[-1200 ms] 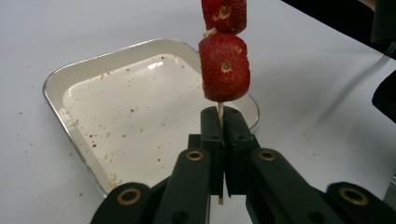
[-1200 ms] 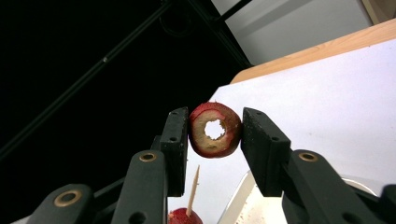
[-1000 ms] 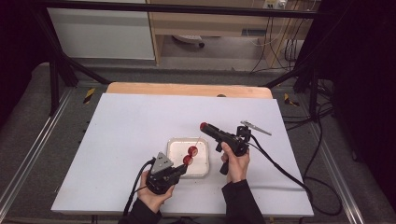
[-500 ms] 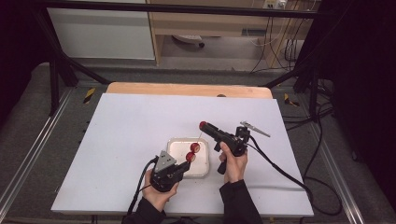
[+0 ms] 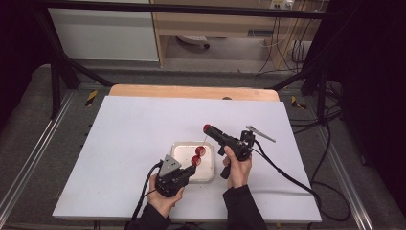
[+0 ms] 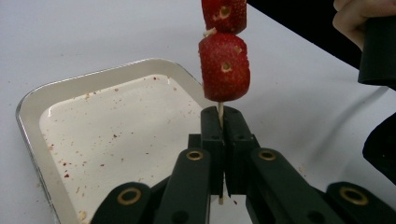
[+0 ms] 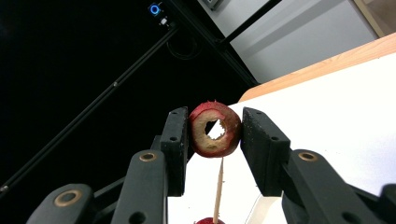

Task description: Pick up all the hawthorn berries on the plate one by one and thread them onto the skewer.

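Meanwhile, the right gripper has risen a little and edged away from the person since a second ago, carrying its red fruit ring up above the tip of the skewer; in the right gripper view the two black jaws pinch the ring from either side, its cored hole open to the light, with the thin wooden stick pointing up at it from just below and not yet touching. The left gripper sits much where it was, near the front edge of the metal tray, jaws clamped tight on the lower end of the skewer, holding it upright. Two strawberry pieces are already threaded on it, one stacked directly on the other, just above the jaws. The tray beneath is bare but for red specks and smears of juice. It rests on a white table top, whose far edge shows a strip of pale wood. Beyond the table stand black frame bars, a white cabinet, a wooden shelf unit and hanging cables; grey flooring surrounds the table, and a black cable trails from the right gripper across the table to its right edge.
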Demonstrator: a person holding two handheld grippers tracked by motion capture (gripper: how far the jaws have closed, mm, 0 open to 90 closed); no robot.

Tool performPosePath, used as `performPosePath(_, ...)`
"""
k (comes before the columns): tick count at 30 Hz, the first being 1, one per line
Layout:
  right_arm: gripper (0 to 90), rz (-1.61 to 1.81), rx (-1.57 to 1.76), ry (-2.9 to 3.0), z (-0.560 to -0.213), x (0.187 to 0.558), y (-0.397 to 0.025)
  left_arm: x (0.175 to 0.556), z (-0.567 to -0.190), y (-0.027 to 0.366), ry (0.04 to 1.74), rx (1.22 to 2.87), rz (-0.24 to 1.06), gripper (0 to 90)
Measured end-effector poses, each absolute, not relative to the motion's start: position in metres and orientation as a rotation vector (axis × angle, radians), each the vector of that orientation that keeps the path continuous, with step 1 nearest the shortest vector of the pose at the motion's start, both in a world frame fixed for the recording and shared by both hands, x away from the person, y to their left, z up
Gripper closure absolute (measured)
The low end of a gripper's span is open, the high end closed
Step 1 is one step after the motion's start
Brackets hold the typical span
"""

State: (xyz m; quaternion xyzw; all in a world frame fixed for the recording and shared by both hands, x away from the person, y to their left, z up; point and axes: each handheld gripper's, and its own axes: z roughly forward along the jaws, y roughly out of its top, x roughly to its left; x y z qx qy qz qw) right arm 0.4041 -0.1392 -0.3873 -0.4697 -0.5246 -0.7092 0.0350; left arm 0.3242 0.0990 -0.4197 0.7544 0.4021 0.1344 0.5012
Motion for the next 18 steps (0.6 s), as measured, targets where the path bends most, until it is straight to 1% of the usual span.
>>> performPosePath(18, 62.8, -2.177, -1.443, -1.588, -0.3924, 0.4025, -0.1344, 0.3262, -0.4181, 0.0946, 1.010, 1.764, 0.311, 87.9)
